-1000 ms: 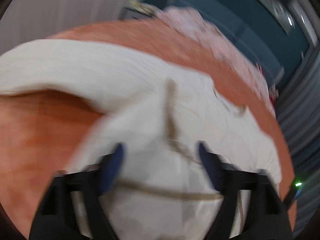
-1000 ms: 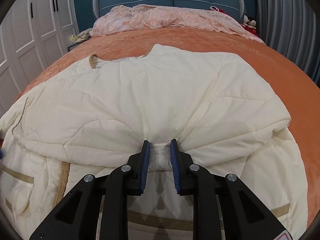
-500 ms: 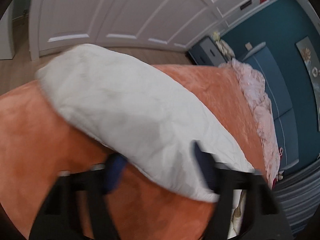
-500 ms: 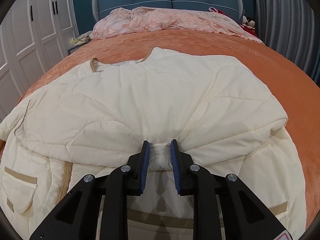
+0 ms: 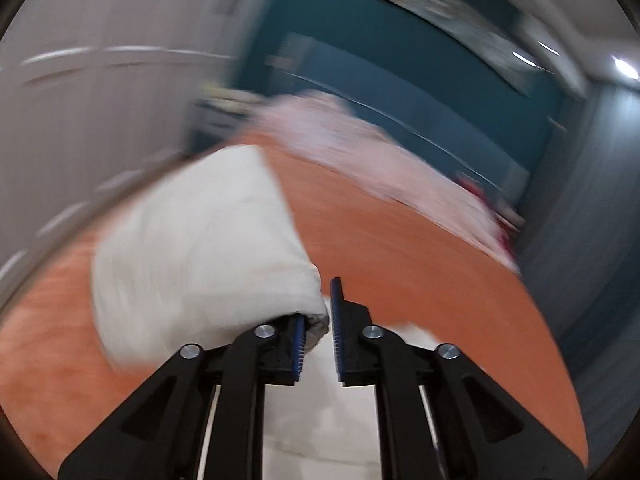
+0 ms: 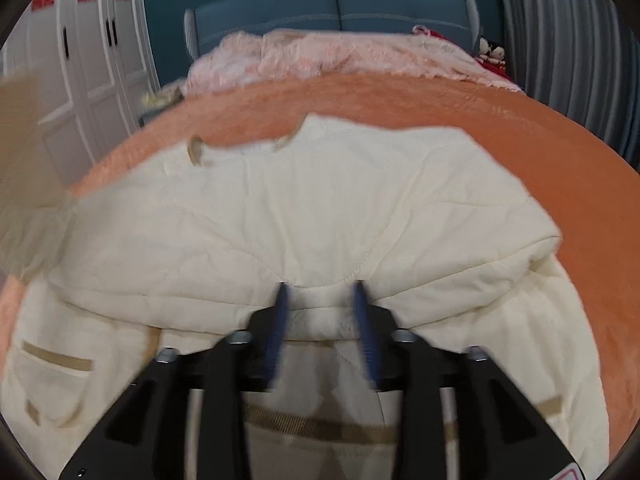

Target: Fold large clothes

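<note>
Cream jacket [image 6: 320,216] spread on orange bed [image 6: 540,148], teal headboard [image 6: 332,8] behind; left gripper [image 5: 318,320] closing on sleeve [image 5: 200,256], right gripper [image 6: 322,312] opening, fold between.

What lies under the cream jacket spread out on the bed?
The orange bedspread shows all around the cream jacket, so the jacket lies on it. Whatever sits directly beneath the jacket's middle is covered and cannot be seen.

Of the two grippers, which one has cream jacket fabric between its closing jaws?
The left gripper: a fold of the cream quilted jacket sits between its closing jaws. The right gripper has its jaws opening off the jacket.
</note>
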A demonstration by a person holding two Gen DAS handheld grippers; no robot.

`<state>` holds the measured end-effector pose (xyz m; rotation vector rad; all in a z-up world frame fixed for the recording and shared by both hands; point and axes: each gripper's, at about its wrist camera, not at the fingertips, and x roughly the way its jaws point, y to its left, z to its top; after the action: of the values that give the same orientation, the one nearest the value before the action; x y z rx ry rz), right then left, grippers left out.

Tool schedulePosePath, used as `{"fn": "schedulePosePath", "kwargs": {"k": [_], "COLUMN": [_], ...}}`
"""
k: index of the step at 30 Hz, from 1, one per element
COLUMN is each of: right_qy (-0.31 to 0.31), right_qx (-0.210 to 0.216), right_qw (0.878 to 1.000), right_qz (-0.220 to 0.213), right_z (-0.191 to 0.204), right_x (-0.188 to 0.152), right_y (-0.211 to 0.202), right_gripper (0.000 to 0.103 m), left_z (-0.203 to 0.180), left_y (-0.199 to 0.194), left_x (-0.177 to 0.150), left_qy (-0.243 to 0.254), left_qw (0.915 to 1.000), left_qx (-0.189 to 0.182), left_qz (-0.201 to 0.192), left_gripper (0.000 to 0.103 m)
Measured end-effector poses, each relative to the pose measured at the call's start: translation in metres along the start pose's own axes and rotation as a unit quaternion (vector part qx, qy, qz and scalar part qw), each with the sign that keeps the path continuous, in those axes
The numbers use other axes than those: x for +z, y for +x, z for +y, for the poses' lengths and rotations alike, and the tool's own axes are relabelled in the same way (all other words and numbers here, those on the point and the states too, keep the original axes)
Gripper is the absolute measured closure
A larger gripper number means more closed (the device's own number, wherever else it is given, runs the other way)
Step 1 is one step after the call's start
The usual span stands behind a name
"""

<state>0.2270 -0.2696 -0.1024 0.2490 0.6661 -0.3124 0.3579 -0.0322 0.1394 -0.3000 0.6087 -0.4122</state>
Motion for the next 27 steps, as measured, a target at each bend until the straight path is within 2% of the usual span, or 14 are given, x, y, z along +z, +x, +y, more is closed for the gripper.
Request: {"fn": "schedulePosePath", "kwargs": {"k": [1,2,3,4,5,7,9,12,15,17,19,22,24,27], "right_qy": [0.008,0.020,0.028,0.042,0.057,0.091,0.128,0.174,0.178,0.165,0.153,0.143,0.142,0.135], "right_qx": [0.006,0.011,0.014,0.020,0.026,0.036,0.046,0.061,0.065,0.059,0.050,0.038,0.033,0.006], "right_qw": [1.000,0.999,0.999,0.998,0.997,0.995,0.990,0.983,0.982,0.984,0.986,0.988,0.989,0.991], "right_qz": [-0.013,-0.027,-0.031,-0.033,-0.033,-0.031,-0.029,-0.011,-0.015,-0.032,-0.042,-0.043,-0.030,0.013], "right_z": [-0.003,-0.007,-0.010,-0.015,-0.022,-0.036,-0.050,-0.068,-0.073,-0.074,-0.075,-0.078,-0.081,-0.081], "right_x": [-0.002,-0.004,-0.004,-0.006,-0.009,-0.014,-0.019,-0.024,-0.016,-0.005,0.011,0.033,0.041,0.045], "right_y": [-0.008,-0.017,-0.023,-0.029,-0.034,-0.042,-0.048,-0.049,-0.054,-0.058,-0.058,-0.048,-0.037,-0.014], "right_gripper": [0.037,0.035,0.035,0.035,0.035,0.035,0.034,0.034,0.034,0.034,0.034,0.034,0.034,0.038], "left_z": [-0.030,-0.058,-0.083,-0.106,-0.117,-0.120,-0.098,-0.054,0.013,0.040,0.072,0.112,0.128,0.145], "left_y": [0.008,0.017,0.025,0.036,0.044,0.059,0.068,0.073,0.072,0.065,0.061,0.060,0.059,0.062], "left_x": [-0.014,-0.030,-0.052,-0.080,-0.103,-0.142,-0.162,-0.162,-0.137,-0.132,-0.128,-0.131,-0.137,-0.147], "left_qy": [0.022,0.044,0.064,0.087,0.100,0.093,0.053,0.009,-0.035,-0.057,-0.085,-0.144,-0.180,-0.228], "left_qw": [0.9992,0.9972,0.9946,0.9913,0.9889,0.9848,0.9837,0.9852,0.9862,0.9850,0.9815,0.9732,0.9672,0.9562], "left_qx": [-0.026,-0.047,-0.058,-0.062,-0.057,-0.057,-0.051,-0.022,0.024,0.046,0.064,0.068,0.065,0.052], "left_qz": [0.019,0.039,0.057,0.078,0.094,0.135,0.164,0.170,0.160,0.156,0.160,0.166,0.167,0.175], "left_gripper": [0.076,0.066,0.049,0.045,0.045,0.045,0.046,0.046,0.046,0.046,0.046,0.046,0.046,0.045]}}
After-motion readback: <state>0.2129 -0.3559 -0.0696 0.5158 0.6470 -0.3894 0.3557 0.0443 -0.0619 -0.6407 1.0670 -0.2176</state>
